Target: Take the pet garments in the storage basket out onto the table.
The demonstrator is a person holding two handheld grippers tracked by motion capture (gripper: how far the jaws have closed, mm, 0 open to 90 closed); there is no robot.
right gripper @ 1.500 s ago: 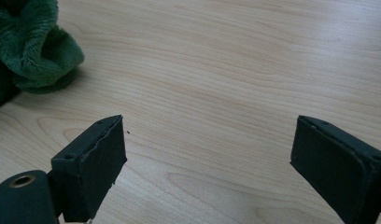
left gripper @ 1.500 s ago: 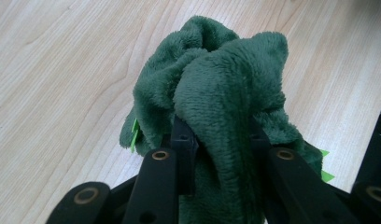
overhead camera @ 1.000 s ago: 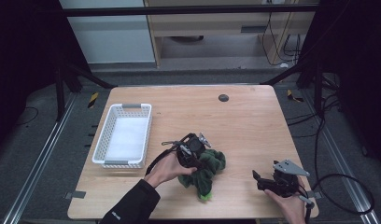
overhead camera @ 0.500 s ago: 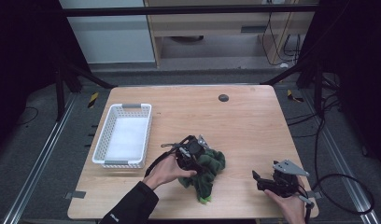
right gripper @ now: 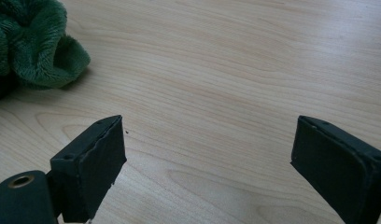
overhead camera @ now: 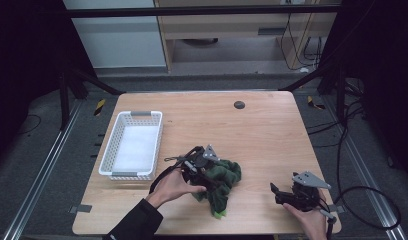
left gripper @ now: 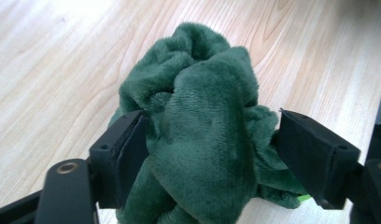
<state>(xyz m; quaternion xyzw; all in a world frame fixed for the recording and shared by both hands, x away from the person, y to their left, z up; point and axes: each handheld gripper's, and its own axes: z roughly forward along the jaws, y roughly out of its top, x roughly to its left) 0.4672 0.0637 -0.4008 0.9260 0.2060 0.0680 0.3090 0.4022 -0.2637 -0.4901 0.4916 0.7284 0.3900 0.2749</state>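
Cloth [left gripper: 202, 121] sits between the left claw's [left gripper: 212, 154] just-widened jaws, probably let go on the table [overhead camera: 272, 130], while the right claw [right gripper: 207, 163] rests spread and empty.

Lab: wooden table [overhead camera: 262, 130] inside black frame [overhead camera: 202, 11], loose cables [overhead camera: 342, 130].

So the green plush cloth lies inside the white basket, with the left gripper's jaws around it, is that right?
Not quite: the green plush cloth lies on the wooden table, right of the white basket, as the high view shows. The left gripper does have its jaws around it.
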